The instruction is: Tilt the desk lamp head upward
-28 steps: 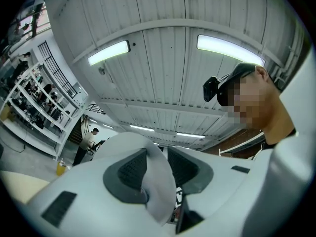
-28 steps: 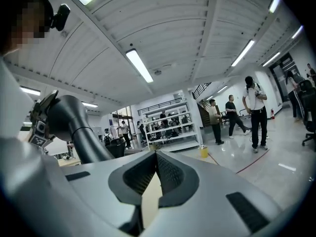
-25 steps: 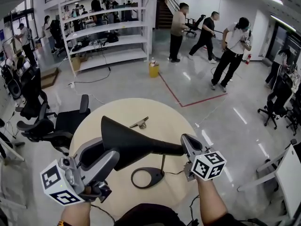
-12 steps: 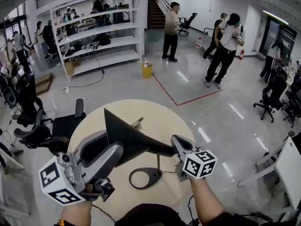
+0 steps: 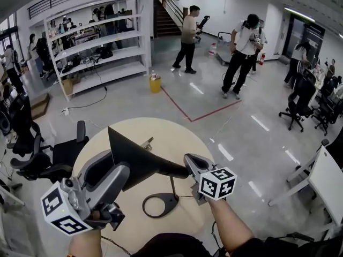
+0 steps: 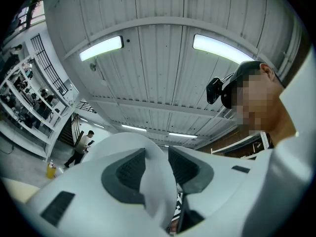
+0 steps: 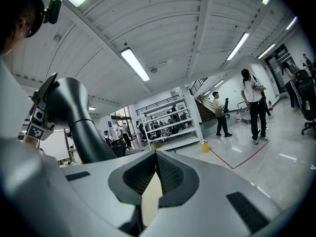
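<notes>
The lamp head tips higher than a second ago; the tilt looks nearly done. Our left gripper is opening, empty. Our right gripper, jaws together, sits beside the lamp neck.

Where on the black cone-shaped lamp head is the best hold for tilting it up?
Probably the thin rim at the wide mouth of the black cone-shaped lamp head, coming from the person's left, one jaw inside and one outside. The cone tapers rightward, so its body would slip; the rim, far from the narrow end, gives leverage.
</notes>
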Action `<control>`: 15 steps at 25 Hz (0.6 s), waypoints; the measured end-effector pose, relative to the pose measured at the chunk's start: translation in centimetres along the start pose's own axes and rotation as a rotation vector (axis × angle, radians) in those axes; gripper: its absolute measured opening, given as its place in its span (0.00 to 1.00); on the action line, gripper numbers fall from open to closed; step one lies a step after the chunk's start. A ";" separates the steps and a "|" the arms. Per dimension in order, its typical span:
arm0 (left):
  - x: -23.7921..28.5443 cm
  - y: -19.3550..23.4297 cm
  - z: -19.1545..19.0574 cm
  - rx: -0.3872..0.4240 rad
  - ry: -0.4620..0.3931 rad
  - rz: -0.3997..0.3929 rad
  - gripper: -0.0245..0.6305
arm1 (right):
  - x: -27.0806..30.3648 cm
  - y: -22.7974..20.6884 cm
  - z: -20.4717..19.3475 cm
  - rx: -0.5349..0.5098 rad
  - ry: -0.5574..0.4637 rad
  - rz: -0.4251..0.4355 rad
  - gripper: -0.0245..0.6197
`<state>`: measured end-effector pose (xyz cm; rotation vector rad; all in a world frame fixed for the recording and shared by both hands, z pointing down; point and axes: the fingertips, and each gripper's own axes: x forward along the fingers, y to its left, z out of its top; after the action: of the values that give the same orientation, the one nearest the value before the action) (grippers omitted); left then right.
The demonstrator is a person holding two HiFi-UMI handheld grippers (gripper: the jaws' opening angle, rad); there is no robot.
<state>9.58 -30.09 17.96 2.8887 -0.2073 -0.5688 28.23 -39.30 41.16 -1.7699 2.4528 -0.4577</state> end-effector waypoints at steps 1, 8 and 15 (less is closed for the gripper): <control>-0.3 -0.2 0.3 0.012 0.002 -0.001 0.31 | 0.0 0.3 0.1 -0.002 0.002 -0.003 0.06; -2.5 -0.2 -0.2 0.061 -0.029 0.037 0.30 | -1.1 -0.5 0.2 -0.049 -0.008 -0.056 0.06; -7.7 3.3 -2.2 0.047 -0.043 0.186 0.30 | -3.1 1.8 1.8 -0.153 -0.063 -0.143 0.06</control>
<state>3.02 -31.63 23.42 2.8615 -0.4954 -0.5990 27.99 -36.21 38.62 -1.9952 2.3863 -0.2259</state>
